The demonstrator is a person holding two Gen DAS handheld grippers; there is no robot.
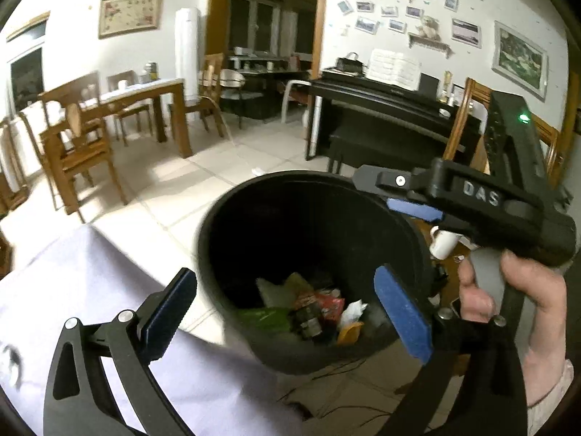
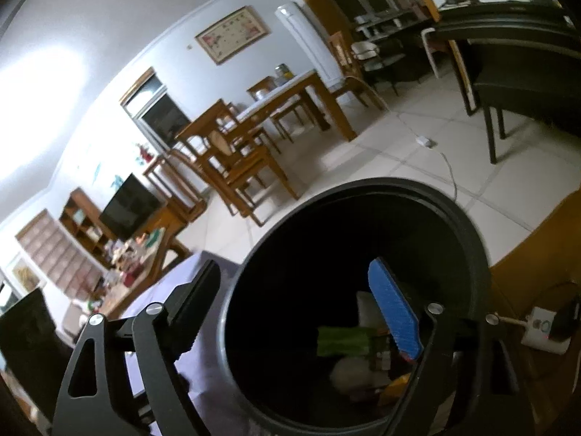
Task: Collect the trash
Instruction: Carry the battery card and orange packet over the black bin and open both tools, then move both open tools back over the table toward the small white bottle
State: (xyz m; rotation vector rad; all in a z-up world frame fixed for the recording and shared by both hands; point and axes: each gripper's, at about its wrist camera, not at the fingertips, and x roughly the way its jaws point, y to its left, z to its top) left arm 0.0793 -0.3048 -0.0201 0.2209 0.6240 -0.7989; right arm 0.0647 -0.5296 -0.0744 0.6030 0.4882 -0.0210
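The black round trash bin (image 1: 312, 254) sits just ahead of both grippers, beside a pale lilac cloth-covered surface (image 1: 109, 290) and above the tiled floor (image 1: 174, 189); whether it rests on that surface's edge or is being carried I cannot tell. At its bottom lies a loose heap of trash (image 1: 308, 312): a green wrapper (image 1: 265, 318), a red printed packet (image 1: 328, 303), a crumpled white tissue (image 1: 354, 309), something orange and a clear bag. All of it looks light, soft and crushable, the foil and plastic probably slick, so any piece would want a firm pinch on a bunched fold rather than on a flat face. The bin itself appears to be stiff moulded plastic, light with so little in it, and its thick rolled rim (image 2: 468, 225) is the natural place to take hold, one finger inside the wall and one outside. The left gripper (image 1: 287, 312) is spread wide, grasping nothing, its blue-padded right finger (image 1: 403, 312) just inside the bin's mouth. The right gripper (image 2: 301, 301) is likewise released and empty in its own view, its blue pad (image 2: 395, 312) hanging within the opening while the other finger sits outside the wall, so it straddles the rim. In the left view it reaches over the bin's far edge, held by the person's right hand (image 1: 508, 290).
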